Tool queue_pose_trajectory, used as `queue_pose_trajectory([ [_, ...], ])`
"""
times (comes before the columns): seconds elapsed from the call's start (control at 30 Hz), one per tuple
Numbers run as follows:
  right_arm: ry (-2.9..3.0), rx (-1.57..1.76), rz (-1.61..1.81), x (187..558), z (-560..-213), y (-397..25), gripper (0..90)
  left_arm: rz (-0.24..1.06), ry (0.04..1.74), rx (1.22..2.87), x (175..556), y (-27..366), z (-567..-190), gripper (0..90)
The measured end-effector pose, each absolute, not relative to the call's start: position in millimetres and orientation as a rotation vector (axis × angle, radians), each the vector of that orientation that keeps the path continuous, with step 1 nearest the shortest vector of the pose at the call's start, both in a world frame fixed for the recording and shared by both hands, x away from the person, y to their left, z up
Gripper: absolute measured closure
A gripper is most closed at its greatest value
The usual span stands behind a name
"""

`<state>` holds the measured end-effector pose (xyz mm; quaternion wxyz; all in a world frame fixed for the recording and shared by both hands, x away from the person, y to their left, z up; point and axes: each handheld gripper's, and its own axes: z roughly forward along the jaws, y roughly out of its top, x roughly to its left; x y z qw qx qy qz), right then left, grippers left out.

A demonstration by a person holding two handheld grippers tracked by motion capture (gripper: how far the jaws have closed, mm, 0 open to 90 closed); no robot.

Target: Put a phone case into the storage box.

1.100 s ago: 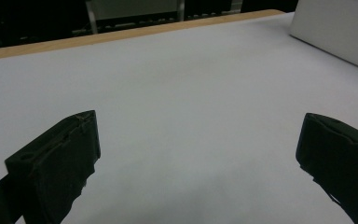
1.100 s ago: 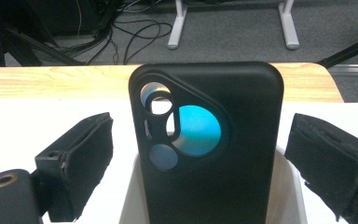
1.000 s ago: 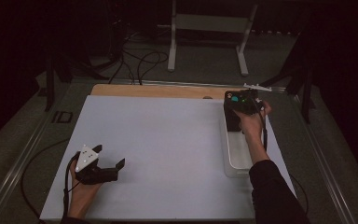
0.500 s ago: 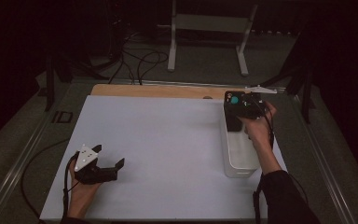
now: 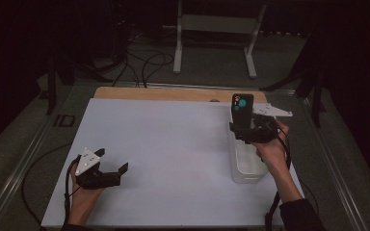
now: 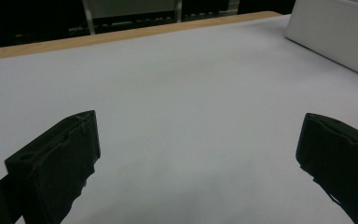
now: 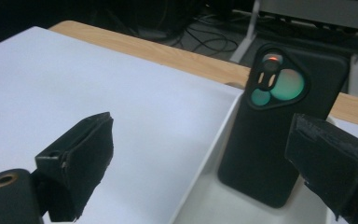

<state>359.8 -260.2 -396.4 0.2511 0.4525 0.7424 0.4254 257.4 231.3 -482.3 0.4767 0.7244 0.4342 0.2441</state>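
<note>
A black-cased phone [image 5: 242, 107] stands on end at the far end of a white bin [image 5: 244, 169], its camera side with teal lenses facing me. In the right gripper view the phone [image 7: 275, 126] rises between the two spread jaws, just beyond them and untouched. My right gripper [image 5: 249, 127] hovers open over the bin, just on the near side of the phone. At the front left, my left gripper [image 5: 112, 161] rests open on the white sheet [image 5: 173, 144], with only bare sheet between its jaws [image 6: 196, 154].
The bin's long side [image 6: 335, 32] lies far right of the left gripper. A wooden table edge [image 5: 173, 94] runs along the back of the sheet. Beyond it are a metal stand [image 5: 212, 29] and floor cables [image 5: 144, 62]. Cables trail from both grippers.
The right gripper has drawn back toward the person from the phone, which now stands free at the bin's far end. The left gripper has not moved.
</note>
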Motion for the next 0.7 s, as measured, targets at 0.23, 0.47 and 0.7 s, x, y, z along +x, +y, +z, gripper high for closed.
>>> queue_pose_trajectory([
  [0.23,2.027,1.176,1.19,340,-402,-261,7.8,0.59,1.055,1.774,257,233,-478,0.2],
  [0.47,2.019,1.1,1.296,304,-420,-262,7.8,0.591,1.036,1.776,254,237,-470,0.2],
  [0.7,1.997,1.064,1.367,280,-433,-265,7.9,0.596,1.023,1.766,250,243,-463,0.2],
])
